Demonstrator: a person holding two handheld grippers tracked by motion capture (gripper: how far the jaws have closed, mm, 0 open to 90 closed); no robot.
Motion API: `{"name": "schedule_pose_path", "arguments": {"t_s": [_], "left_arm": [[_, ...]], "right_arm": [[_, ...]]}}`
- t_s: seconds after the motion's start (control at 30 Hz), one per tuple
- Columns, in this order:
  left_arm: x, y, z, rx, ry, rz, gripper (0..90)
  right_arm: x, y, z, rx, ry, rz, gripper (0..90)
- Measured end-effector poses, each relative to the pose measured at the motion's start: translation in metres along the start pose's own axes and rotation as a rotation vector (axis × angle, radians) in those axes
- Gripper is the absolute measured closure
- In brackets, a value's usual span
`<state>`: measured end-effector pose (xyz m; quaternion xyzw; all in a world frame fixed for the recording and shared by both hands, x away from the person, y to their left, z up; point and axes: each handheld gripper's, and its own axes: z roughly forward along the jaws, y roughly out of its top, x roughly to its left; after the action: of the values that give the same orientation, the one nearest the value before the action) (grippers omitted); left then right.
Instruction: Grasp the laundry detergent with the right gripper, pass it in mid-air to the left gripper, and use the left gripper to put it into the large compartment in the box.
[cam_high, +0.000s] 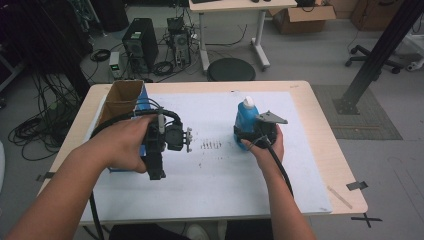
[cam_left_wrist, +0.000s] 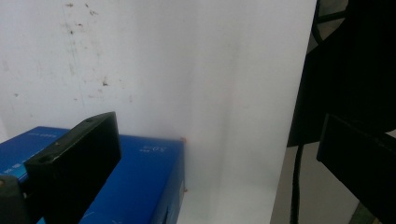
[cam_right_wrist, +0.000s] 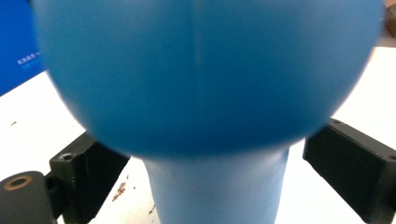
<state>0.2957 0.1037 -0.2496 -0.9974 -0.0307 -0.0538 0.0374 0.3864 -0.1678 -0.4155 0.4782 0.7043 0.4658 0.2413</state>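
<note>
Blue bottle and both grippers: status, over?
Right gripper jaws astride the blue bottle, contact unclear. Left gripper open beside the blue box. White mat bare between them.

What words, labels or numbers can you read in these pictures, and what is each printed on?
Nothing can be read for certain.
Blue box: small pale print on its top, too blurred to read.
Blue box: a line of small white characters, too small to read.
Blue bottle: no label showing.
</note>
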Motion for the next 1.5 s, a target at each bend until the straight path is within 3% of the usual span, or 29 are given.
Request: {"name": "schedule_pose_path", "arguments": {"t_s": [0.63,1.03,1.5], "left_arm": [[-0.0009,0.0004,0.0010,-0.002,-0.001,-0.001,0.4],[-0.0004,-0.0002,0.0009,0.000,0.001,0.001,0.4],[0.0005,-0.0002,0.0039,0.005,-0.005,0.000,0.4]], "right_arm": [[0.0019,-0.0036,0.0028,-0.013,-0.026,-0.006,20.3],[0.0044,-0.0039,0.0041,-0.016,-0.019,-0.012,24.4],[0.0077,-0.0046,0.0061,-0.021,-0.039,-0.025,36.3]]}}
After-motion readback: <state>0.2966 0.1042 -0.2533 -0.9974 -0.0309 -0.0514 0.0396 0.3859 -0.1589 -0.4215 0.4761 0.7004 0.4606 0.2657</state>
